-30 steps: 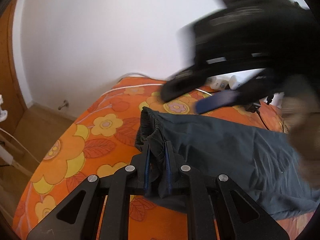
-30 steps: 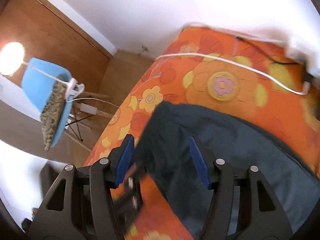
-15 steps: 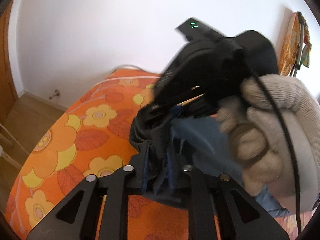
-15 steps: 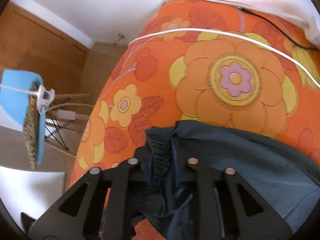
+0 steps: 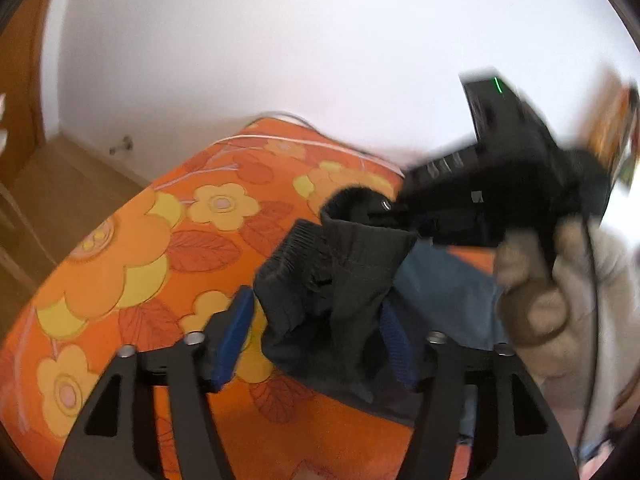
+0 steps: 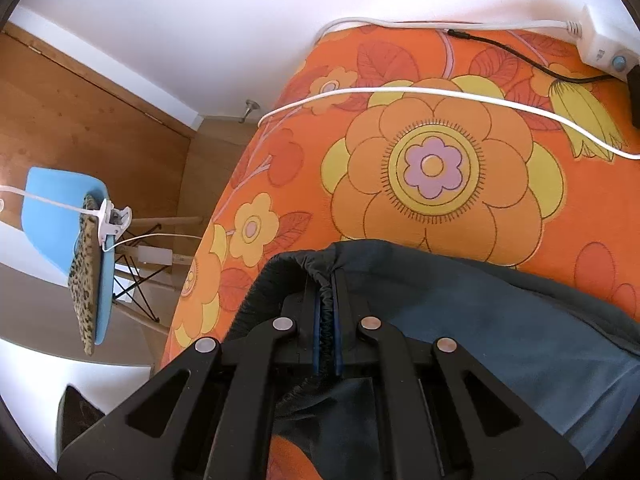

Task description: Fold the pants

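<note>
Your dark pants (image 6: 500,320) lie rumpled on the orange bedspread (image 6: 440,168). Right gripper (image 6: 328,320) pinches the waistband; left gripper (image 5: 316,336) is opening, cloth between (only its view shows your gloved hand (image 5: 560,292)).

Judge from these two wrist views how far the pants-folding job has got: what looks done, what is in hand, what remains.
Done: little. The dark pants lie bunched on the orange floral bedspread, with no neat fold showing. In hand: the right gripper is shut on the elastic waistband, while the left gripper is opening with the same bunched waistband between its pads, looking like a handover. Left: spreading the pants flat and making the folds.
</note>
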A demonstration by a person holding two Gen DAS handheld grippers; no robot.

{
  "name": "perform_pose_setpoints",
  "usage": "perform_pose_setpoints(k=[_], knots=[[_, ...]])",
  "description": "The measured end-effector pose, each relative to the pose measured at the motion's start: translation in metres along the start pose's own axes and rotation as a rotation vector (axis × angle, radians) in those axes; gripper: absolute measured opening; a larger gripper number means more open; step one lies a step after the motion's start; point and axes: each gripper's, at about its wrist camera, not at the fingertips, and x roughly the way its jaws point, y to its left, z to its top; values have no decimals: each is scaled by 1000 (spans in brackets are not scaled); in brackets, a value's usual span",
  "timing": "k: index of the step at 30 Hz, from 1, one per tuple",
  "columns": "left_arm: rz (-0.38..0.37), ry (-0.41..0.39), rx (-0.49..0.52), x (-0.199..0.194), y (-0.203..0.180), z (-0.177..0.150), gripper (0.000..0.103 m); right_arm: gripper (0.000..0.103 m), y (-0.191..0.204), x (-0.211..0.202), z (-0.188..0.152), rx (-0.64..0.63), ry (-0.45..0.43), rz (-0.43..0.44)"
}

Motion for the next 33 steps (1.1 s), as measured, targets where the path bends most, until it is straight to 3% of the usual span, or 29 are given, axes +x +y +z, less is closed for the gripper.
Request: perform_pose_setpoints(k=[6,11,14,18,22,24,26,27,28,29,30,33], knots=[[-79,95,-169,17,30,-1,68,5,5,6,-3,-19,13,7],[-152,91,-261,23,30,1,68,5,6,3,-3,-27,9,-14],[-177,65,-242,18,19,3,68,5,9,4,-2,-35,20,-13],[-146,63,-139,12,1,4,73,8,14,10,-3,-47,42,-16],[-101,64,-137,14,5,6,75,25,14,15,-3,-4,71,64],[-71,77,-161,21,12,7,75,31,15,12,-3,-12,63,58],[-99,90,-225,28,21,7,70,31,15,10,-2,-13,67,59],[-99,94,-253,32,24,7,55,31,15,9,-2,-16,68,53],[-103,89,-259,34,25,7,26,31,16,7,-2,-21,64,47],[-104,84,-252,35,24,7,15,31,16,4,-2,-32,62,38],[-106,62,-230,32,20,8,14,32,17,2,-1,-40,61,29],[-105,5,-101,20,-2,9,13,45,17,-11,0,-63,50,6]])
